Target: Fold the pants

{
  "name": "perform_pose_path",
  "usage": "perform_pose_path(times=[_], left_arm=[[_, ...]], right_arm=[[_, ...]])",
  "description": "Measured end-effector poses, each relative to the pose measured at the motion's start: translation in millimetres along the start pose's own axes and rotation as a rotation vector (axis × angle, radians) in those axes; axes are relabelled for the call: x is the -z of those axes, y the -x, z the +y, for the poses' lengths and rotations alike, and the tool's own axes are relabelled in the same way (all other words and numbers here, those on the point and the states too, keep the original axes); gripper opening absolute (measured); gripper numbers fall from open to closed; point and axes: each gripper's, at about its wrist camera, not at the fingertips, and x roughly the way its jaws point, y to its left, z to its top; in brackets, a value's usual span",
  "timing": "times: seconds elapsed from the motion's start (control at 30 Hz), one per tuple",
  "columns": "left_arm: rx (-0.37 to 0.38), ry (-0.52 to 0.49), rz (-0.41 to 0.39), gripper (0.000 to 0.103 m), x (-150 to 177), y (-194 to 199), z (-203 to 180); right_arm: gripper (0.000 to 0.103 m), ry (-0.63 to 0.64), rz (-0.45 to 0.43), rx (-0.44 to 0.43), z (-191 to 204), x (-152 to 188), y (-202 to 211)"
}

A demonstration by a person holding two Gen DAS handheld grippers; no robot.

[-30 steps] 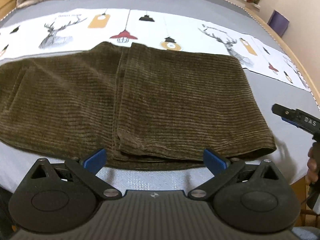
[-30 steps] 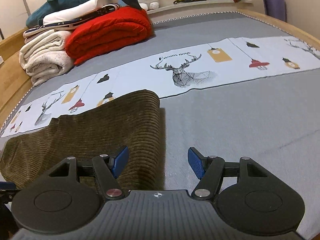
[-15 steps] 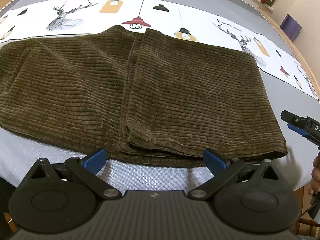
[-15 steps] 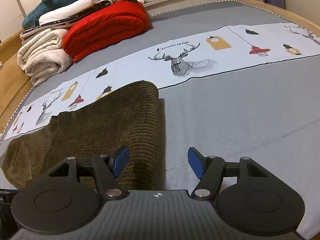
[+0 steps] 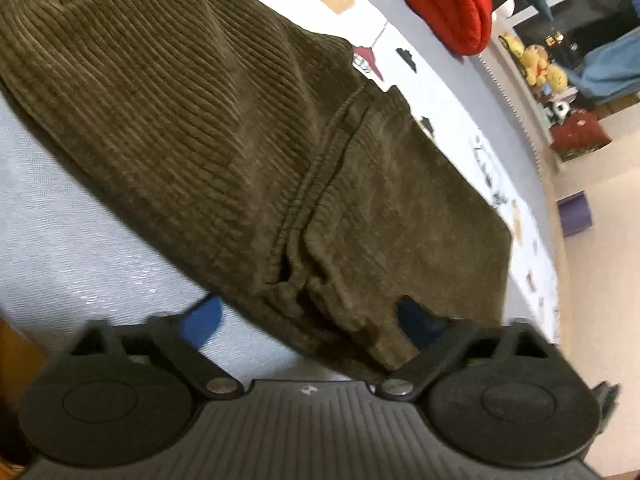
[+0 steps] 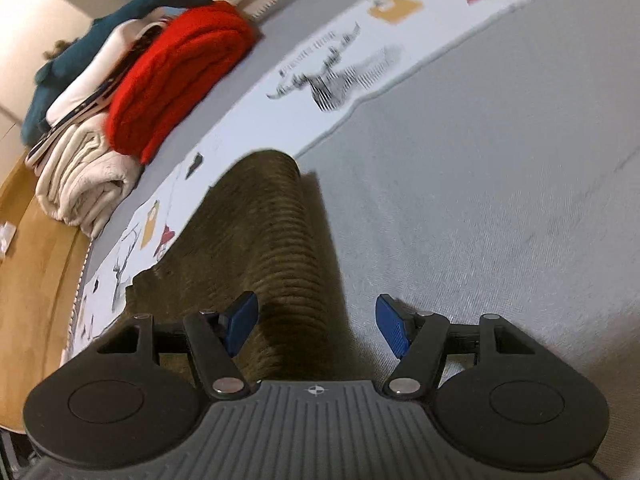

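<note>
The brown corduroy pants (image 5: 224, 128) lie folded on the grey bed. In the left wrist view my left gripper (image 5: 308, 322) is open and tilted, with the near hem of the pants lying between its blue pads (image 5: 202, 320); the right pad sits over the cloth. In the right wrist view the folded end of the pants (image 6: 276, 240) runs up between the jaws of my right gripper (image 6: 318, 328), which is open; its left pad is over the cloth and its right pad (image 6: 394, 330) over bare sheet.
A white runner with deer prints (image 6: 336, 76) crosses the bed behind the pants. A red blanket (image 6: 180, 76) and cream and white folded linens (image 6: 84, 180) are stacked at the far side. The wooden bed rim (image 6: 36, 264) is at left.
My left gripper has moved forward and tilted, so the pants' hem now lies between its pads. My right gripper has moved in over the folded end and rolled a little.
</note>
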Motion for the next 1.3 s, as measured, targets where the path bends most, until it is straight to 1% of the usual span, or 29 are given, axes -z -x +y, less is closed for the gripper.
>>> perform_pose_path(times=[0.03,0.1,0.13,0.17,0.2,0.23,0.27,0.3,0.33,0.37,0.4,0.43,0.5,0.6,0.67,0.73,0.9,1.0,1.07,1.13,1.2,1.27,1.3], left_arm=[[0.004,0.024,0.014,0.074,-0.5,-3.6,1.1],[0.003,0.071,0.005,0.069,-1.9,-4.6,4.3],[-0.001,0.086,0.002,0.064,-1.9,-5.0,4.8],[-0.003,0.095,0.001,0.058,-2.5,-5.3,6.6],[-0.005,0.102,0.0,0.056,-2.4,-4.9,8.5],[-0.005,0.108,0.0,0.053,-2.4,-5.6,9.7],[-0.004,0.112,0.001,0.047,-1.7,-4.6,12.0],[-0.001,0.109,0.002,0.045,-1.1,-2.7,13.9],[0.003,0.108,0.005,0.044,-1.7,-2.5,15.1],[0.005,0.111,0.011,0.042,-3.1,-3.0,15.5],[0.003,0.106,0.017,0.041,-4.1,-2.7,14.9],[0.003,0.102,0.024,0.04,-5.7,-2.2,14.7],[0.008,0.101,0.04,0.039,-9.1,-1.0,14.3],[0.028,0.11,0.073,0.037,-15.6,0.5,16.1],[0.061,0.14,0.101,0.035,-20.9,2.4,20.9],[0.102,0.158,0.115,0.034,-27.3,6.2,25.0],[0.173,0.162,0.124,0.034,-40.4,15.0,27.9],[0.188,0.187,0.163,0.034,-42.9,9.0,33.1],[0.191,0.183,0.199,0.037,-43.9,1.8,35.1],[0.188,0.193,0.235,0.04,-43.3,-2.9,37.0],[0.171,0.174,0.247,0.047,-46.3,-5.6,35.1],[0.126,0.129,0.235,0.071,-50.9,-1.0,31.2],[0.102,0.111,0.222,0.075,-54.0,2.4,29.9]], right_arm=[[0.069,-0.005,0.004,-0.007,0.3,0.4,-2.8],[0.073,0.005,0.009,-0.018,5.3,0.5,-7.1],[0.073,0.003,0.017,-0.032,7.4,0.4,-9.3],[0.073,-0.005,0.033,-0.055,8.4,0.6,-12.4],[0.073,-0.014,0.052,-0.076,9.7,1.3,-16.0],[0.072,-0.011,0.058,-0.078,11.6,1.8,-18.1],[0.067,0.008,0.051,-0.061,15.9,2.9,-20.0],[0.049,0.039,0.05,-0.032,21.1,3.5,-22.3],[0.033,0.065,0.047,0.01,25.7,4.1,-24.4],[0.03,0.063,0.046,0.015,27.3,4.3,-25.1],[0.022,0.053,0.045,0.007,29.9,3.9,-23.7],[0.02,0.052,0.038,0.003,34.8,3.5,-20.0],[0.018,0.07,-0.003,-0.008,51.7,3.3,-7.1],[0.018,0.09,-0.069,-0.072,82.1,3.1,12.8],[0.018,0.113,-0.094,-0.101,102.6,3.3,20.5],[0.018,0.122,-0.098,-0.116,117.8,-0.2,23.5],[0.017,0.202,-0.101,-0.125,174.9,-9.2,26.8],[0.017,0.25,-0.112,-0.093,209.9,-13.7,22.9],[0.017,0.255,-0.114,-0.064,218.9,-14.9,19.7],[0.017,0.247,-0.116,-0.037,214.6,-12.9,17.8],[0.017,0.228,-0.117,-0.008,200.1,-9.3,16.3],[0.017,0.191,-0.12,0.029,177.7,-6.4,15.5],[0.017,0.168,-0.123,0.04,165.5,-4.7,15.4]])
